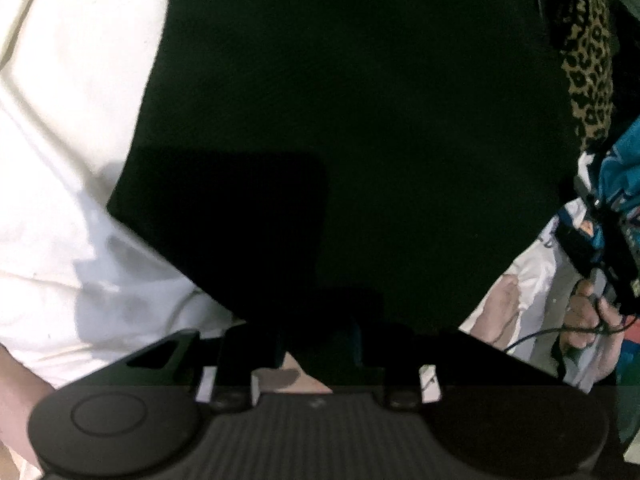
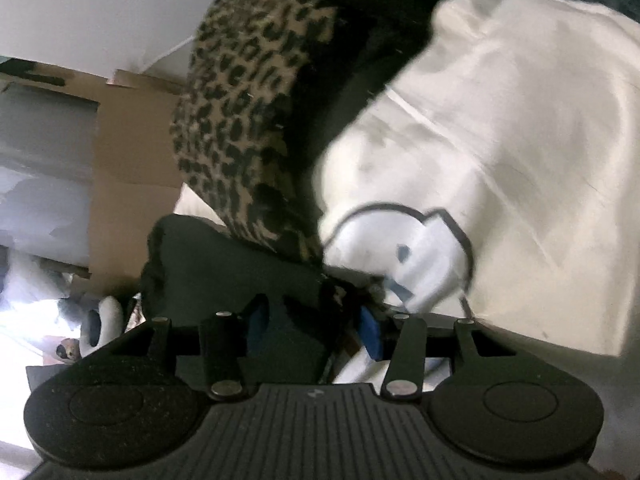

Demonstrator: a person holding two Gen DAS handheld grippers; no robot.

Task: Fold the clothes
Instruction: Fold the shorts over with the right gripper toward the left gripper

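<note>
A big dark green garment fills the middle of the left wrist view, spread over a white sheet. Its near corner runs down between the fingers of my left gripper, which is shut on it. A leopard-print garment lies at the upper right edge. In the right wrist view that leopard-print garment, with its black lining, hangs just ahead. My right gripper stands open: dark cloth lies between its blue pads, with slack on the right side.
A cream sheet covers the surface at right, with a white item ringed by a black cord on it. Cardboard boxes stand at left. A person's hand and teal patterned sleeve show at right.
</note>
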